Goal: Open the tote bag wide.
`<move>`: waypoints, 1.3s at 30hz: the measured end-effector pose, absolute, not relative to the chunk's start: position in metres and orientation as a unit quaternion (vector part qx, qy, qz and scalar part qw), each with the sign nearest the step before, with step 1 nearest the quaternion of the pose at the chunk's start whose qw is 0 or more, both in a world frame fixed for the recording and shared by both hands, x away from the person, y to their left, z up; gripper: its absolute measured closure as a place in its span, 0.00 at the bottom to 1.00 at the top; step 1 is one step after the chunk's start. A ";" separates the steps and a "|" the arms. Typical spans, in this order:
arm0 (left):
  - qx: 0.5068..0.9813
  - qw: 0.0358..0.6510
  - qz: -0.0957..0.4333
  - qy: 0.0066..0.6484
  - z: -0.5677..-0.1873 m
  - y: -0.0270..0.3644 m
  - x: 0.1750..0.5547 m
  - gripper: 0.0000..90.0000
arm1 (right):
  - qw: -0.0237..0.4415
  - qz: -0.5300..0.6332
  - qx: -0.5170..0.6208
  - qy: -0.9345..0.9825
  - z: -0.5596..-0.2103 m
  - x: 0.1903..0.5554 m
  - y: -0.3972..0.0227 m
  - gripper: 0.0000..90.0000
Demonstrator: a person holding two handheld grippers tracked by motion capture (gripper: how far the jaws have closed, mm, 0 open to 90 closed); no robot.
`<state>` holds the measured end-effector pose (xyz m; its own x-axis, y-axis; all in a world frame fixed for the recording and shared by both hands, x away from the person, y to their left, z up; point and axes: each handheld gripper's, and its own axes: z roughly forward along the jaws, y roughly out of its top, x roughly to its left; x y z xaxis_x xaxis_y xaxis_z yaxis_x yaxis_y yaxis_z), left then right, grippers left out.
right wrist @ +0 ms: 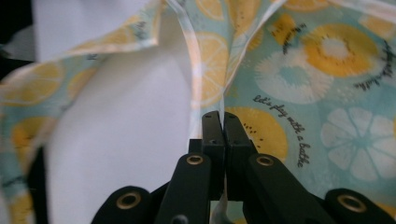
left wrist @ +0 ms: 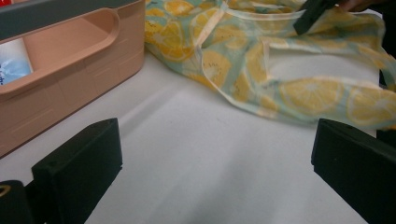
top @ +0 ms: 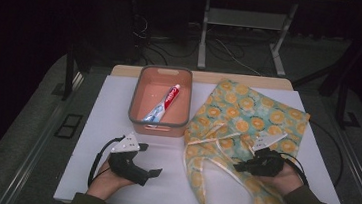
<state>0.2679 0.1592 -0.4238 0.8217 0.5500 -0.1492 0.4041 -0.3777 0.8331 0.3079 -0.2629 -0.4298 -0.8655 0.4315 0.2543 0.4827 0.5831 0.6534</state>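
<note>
A lemon-print cloth tote bag (top: 248, 113) lies flat on the right half of the white table (top: 108, 105), its pale handles looping toward the front edge. My right gripper (top: 239, 166) is shut on a strip of the bag's handle or rim (right wrist: 223, 100), which runs between the closed jaws. A pink bin with a grey rim (top: 140, 85) stands at the back middle and holds a toothpaste tube (top: 164, 104). My left gripper (top: 149, 160) rests open on the table in front of the bin, nothing between its jaws. Beyond its spread jaws (left wrist: 215, 168) lie the bin (left wrist: 70, 79) and the bag (left wrist: 280, 70).
Bare white table surface lies to the left of the bin and between the two grippers. The other gripper (left wrist: 313, 14) pokes in at the far top of the left gripper view. Dark floor, cables and a metal stand (top: 205, 34) are behind the table.
</note>
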 end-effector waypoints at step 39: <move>0.826 0.476 0.076 0.291 -0.425 0.159 0.269 0.00 | -0.121 -0.381 -0.423 -0.813 -0.429 0.381 -0.312 0.73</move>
<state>0.2687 0.1592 -0.4249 0.8194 0.5528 -0.1517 0.4084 -0.3773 0.8312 0.3815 -0.3121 -0.4294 -0.6124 0.7803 0.1264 0.5962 0.3510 0.7220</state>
